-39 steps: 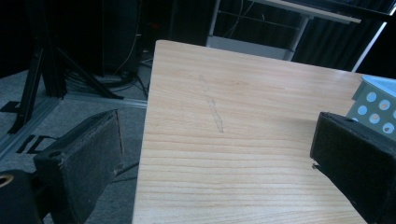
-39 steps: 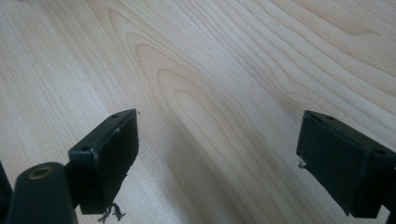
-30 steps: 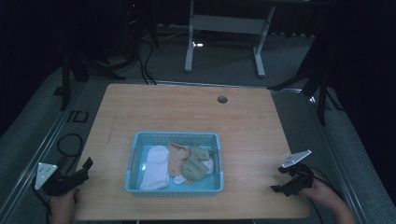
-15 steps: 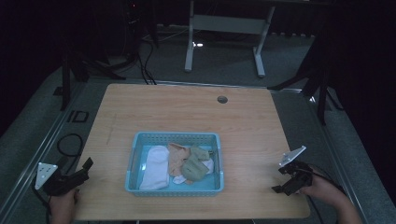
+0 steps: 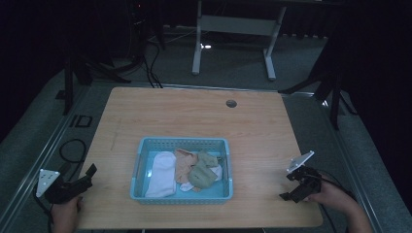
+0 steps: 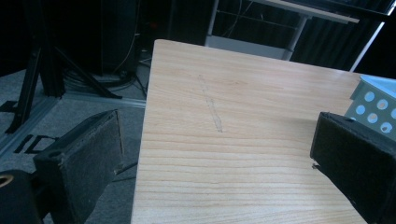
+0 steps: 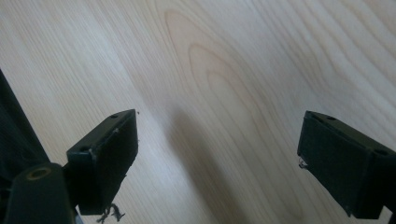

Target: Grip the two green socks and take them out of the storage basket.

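A light blue plastic basket point(image 5: 145, 145) sits near the front middle of the wooden table point(image 5: 194, 114). In it lie a white cloth point(image 5: 160, 174), a peach cloth point(image 5: 184, 162) and a green cloth point(image 5: 201, 170). My left gripper point(image 5: 87, 174) hovers at the table's front left corner, open with nothing between its jaws; a corner of the basket point(image 6: 373, 100) shows at the right of the left gripper view. My right gripper point(image 5: 291, 187) is at the front right, tilted down over bare wood point(image 7: 224, 84), open and empty.
A round cable hole point(image 5: 231, 103) is in the table's far side. A white metal frame point(image 5: 233, 29) stands on the floor behind the table. Black stands point(image 5: 73, 73) and cables point(image 5: 70, 150) lie to the left, another stand point(image 5: 333, 87) to the right.
My right gripper has drifted slightly toward the front and tilted down over the table. The left gripper and the basket have stayed put.
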The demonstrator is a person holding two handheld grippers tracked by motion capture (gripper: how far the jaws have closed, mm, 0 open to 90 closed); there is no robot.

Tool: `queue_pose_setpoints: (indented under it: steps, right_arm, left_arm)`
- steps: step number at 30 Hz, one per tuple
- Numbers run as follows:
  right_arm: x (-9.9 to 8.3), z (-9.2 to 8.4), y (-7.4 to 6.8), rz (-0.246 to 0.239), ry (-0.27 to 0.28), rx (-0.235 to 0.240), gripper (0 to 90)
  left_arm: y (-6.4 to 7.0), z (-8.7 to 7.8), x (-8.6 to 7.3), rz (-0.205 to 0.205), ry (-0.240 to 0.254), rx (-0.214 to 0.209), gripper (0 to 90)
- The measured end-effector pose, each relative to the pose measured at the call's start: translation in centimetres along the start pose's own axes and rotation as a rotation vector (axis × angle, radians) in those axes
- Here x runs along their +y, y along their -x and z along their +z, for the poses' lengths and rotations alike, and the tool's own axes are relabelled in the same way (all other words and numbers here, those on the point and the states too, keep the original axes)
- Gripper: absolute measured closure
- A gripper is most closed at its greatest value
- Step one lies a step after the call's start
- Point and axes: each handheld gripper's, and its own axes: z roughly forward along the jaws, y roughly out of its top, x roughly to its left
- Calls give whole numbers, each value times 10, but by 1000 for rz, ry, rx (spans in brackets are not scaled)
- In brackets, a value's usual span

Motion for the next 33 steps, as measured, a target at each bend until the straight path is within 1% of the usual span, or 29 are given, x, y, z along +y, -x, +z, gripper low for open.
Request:
queue_pose_setpoints:
  steps: [1,2,7,10,11,15,17,19,21,22,30,33]
  right_arm:
    - [0,0,0,0,0,0,120]
    - [3,-1,-1,-12,4,-10,129]
    - [8,-2,-3,-20,-7,-1,131]
    - [14,-4,-5,-34,-1,-11,136]
    - [16,-5,-5,-31,0,-8,139]
    - [23,-6,-8,-45,-4,5,139]
    - [26,-8,-10,-59,4,18,140]
    - [28,-8,-10,-65,9,22,140]
    - [34,-11,-13,-80,15,24,140]
    - [34,-11,-13,-80,15,24,140]
    - [57,-18,-19,-125,3,20,140]
    - [63,-19,-20,-135,3,20,140]
  left_arm:
    - [0,0,0,0,0,0,24]
    - [0,0,0,1,0,-1,24]
    - [0,0,0,-1,0,-1,24]
    - [0,0,0,-1,1,-1,24]
    - [0,0,0,-1,1,-1,24]
    - [0,0,0,-1,1,-1,24]
    - [0,0,0,2,0,-1,24]
    - [0,0,0,2,0,-1,24]
    - [0,0,0,0,0,-1,24]
    - [0,0,0,0,0,-1,24]
    - [0,0,0,-2,1,-2,24]
    - [0,0,0,-3,1,-3,24]
